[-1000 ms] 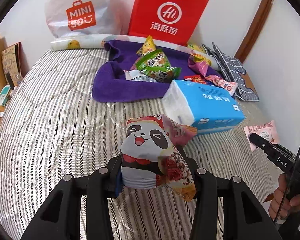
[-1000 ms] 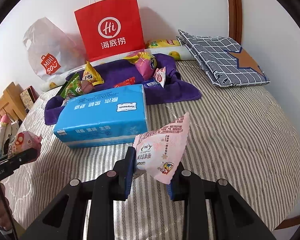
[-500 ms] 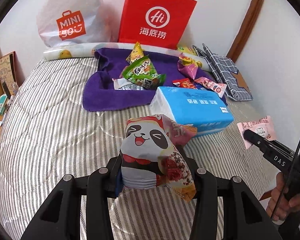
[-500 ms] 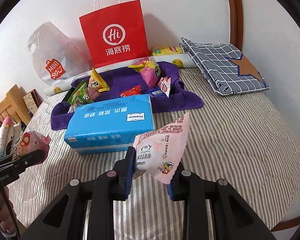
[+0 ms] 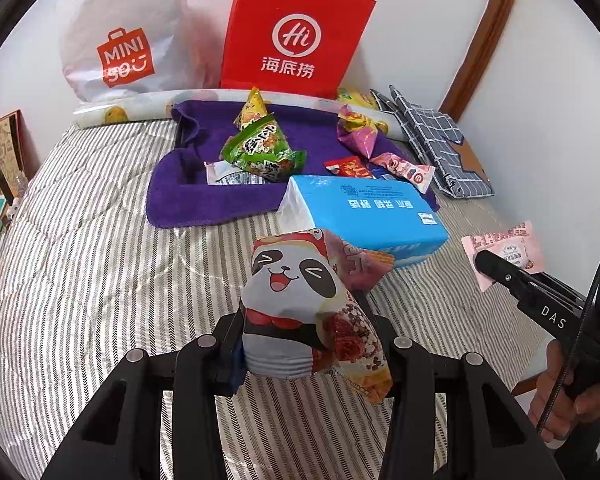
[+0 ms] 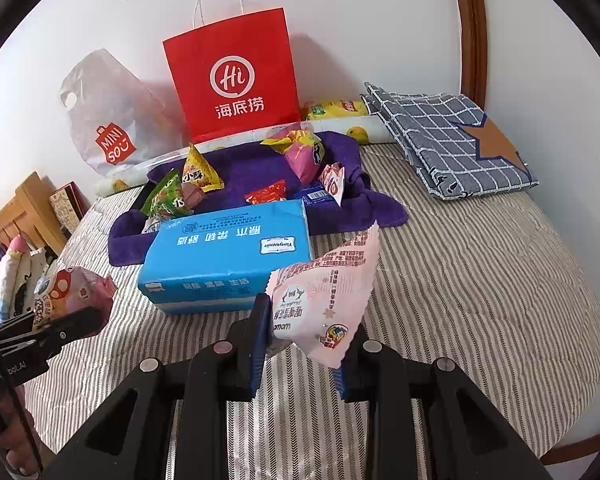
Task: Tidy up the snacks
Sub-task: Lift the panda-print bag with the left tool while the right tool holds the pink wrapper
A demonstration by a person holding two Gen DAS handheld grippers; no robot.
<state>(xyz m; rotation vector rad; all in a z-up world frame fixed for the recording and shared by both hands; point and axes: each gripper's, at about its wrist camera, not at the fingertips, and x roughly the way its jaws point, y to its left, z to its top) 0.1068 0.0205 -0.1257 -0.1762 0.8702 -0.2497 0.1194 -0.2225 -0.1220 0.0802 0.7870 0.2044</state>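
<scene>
Striped bedding (image 5: 80, 280) recedes slightly as left gripper (image 5: 312, 356), clamping panda snack (image 5: 300, 304), lifts; right gripper (image 6: 300, 354) still grips pink packet (image 6: 324, 292), both awaiting placement.

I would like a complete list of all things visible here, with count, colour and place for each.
panda snack bag: 1, white and red, in left gripper
pink snack packet: 1, pink, in right gripper
tissue pack: 1, blue, on bed in front of the towel
towel: 1, purple, on bed near wall
loose snacks: several, green, yellow, pink, red, on towel
paper bag: 1, red, against wall
plastic bag: 1, white, left of paper bag
folded cloth: 1, grey checked, right bed corner
bed cover: 1, striped grey
left gripper: black, jaws shut on panda snack bag
right gripper: black, jaws shut on pink snack packet
</scene>
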